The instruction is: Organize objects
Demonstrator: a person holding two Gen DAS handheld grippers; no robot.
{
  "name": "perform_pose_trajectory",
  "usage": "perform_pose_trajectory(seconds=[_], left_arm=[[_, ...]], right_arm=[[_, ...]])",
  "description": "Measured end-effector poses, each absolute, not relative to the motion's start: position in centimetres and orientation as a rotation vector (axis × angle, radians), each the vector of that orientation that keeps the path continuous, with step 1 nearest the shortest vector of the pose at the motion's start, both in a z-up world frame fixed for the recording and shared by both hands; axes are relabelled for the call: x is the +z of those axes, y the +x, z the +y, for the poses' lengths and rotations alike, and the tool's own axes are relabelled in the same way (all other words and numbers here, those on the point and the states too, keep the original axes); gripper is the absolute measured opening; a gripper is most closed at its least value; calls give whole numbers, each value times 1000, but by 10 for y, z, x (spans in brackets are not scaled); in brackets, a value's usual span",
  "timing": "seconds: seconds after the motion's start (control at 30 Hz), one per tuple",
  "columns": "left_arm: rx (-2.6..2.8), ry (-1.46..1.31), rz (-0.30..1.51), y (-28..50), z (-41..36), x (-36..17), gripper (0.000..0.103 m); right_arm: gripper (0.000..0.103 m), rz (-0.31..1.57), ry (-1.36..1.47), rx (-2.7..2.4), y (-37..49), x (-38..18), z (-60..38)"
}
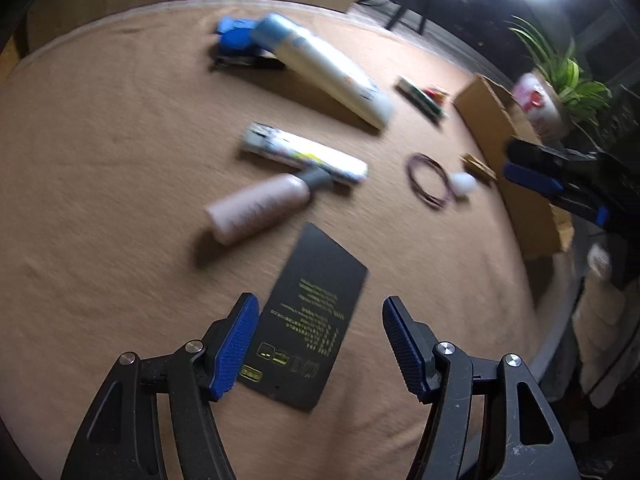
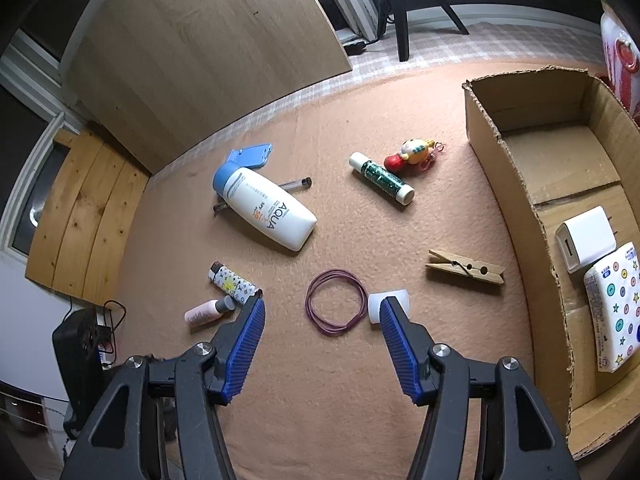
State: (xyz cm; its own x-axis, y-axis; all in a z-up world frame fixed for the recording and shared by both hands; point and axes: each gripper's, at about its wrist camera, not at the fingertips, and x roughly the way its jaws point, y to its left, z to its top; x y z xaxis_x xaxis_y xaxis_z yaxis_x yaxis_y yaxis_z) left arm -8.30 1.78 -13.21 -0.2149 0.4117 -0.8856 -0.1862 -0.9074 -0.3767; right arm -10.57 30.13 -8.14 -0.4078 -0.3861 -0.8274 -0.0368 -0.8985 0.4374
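My left gripper (image 1: 318,342) is open and empty just above a black card (image 1: 310,320) on the tan cloth. Beyond it lie a pink bottle (image 1: 258,210), a patterned lighter (image 1: 304,156) and a white sunscreen bottle (image 1: 324,68). My right gripper (image 2: 322,346) is open and empty above the cloth, near a purple rubber band (image 2: 336,306) and a small white cap (image 2: 390,304). A wooden clothespin (image 2: 466,272), a green tube (image 2: 382,178) and a toy keychain (image 2: 412,154) lie further out. The cardboard box (image 2: 516,184) at right holds a white charger (image 2: 586,238) and a tissue pack (image 2: 614,306).
A blue object (image 2: 252,156) and a thin pen (image 2: 294,184) lie behind the sunscreen bottle (image 2: 266,208). A potted plant (image 1: 560,80) stands past the box. A wooden panel (image 2: 200,48) rises behind the cloth. The right gripper shows in the left wrist view (image 1: 560,184).
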Motion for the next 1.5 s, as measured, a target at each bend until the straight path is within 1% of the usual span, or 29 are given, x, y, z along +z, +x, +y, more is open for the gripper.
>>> perform_pose_trajectory(seconds=[0.23,0.4,0.57,0.6,0.67,0.7,0.73,0.8,0.87,0.93,1.03,1.1,1.23,1.3,1.37,1.43,1.47,1.5], left_arm=[[2125,-1631,-241,-77,38,-124,67],[2247,-1580,-215,-93,20,-104,68],[2402,-1576,-170,-114,-2,-99,67],[2413,-1575,-152,-117,-4,-99,67],[2433,-1576,-92,-122,-4,-101,67],[2435,-1579,-67,-124,-3,-103,67],[2438,-1584,-40,-124,-1,-105,65],[2436,-1592,-11,-128,4,-110,63],[2430,-1599,6,-130,10,-116,61],[2422,-1605,31,-131,14,-120,59],[2422,-1613,70,-132,21,-125,54],[2416,-1616,72,-134,23,-127,52],[2412,-1634,102,-135,27,-133,46],[2413,-1637,108,-136,28,-135,46],[2415,-1634,108,-137,28,-135,44],[2418,-1633,111,-138,28,-135,38],[2422,-1633,111,-139,28,-135,36],[2424,-1634,107,-139,28,-135,32]], right_arm=[[56,-614,1604,-2398,-106,-89,312],[56,-620,1675,-2372,-116,-100,319],[56,-551,1765,-2387,-126,-113,314],[55,-539,1782,-2387,-128,-116,313],[50,-532,1802,-2389,-129,-120,313],[46,-536,1813,-2387,-130,-122,313],[41,-544,1823,-2386,-131,-123,314],[38,-577,1842,-2394,-131,-126,318],[38,-596,1848,-2395,-131,-128,320],[38,-575,1853,-2389,-132,-129,319],[33,-528,1864,-2416,-131,-130,317],[33,-510,1869,-2421,-130,-130,316],[33,-421,1870,-2427,-130,-129,310],[33,-397,1869,-2418,-129,-129,307],[32,-332,1872,-2433,-127,-129,303],[29,-267,1879,-2443,-126,-128,298],[28,-239,1880,-2445,-125,-128,297],[25,-209,1880,-2448,-123,-127,295]])
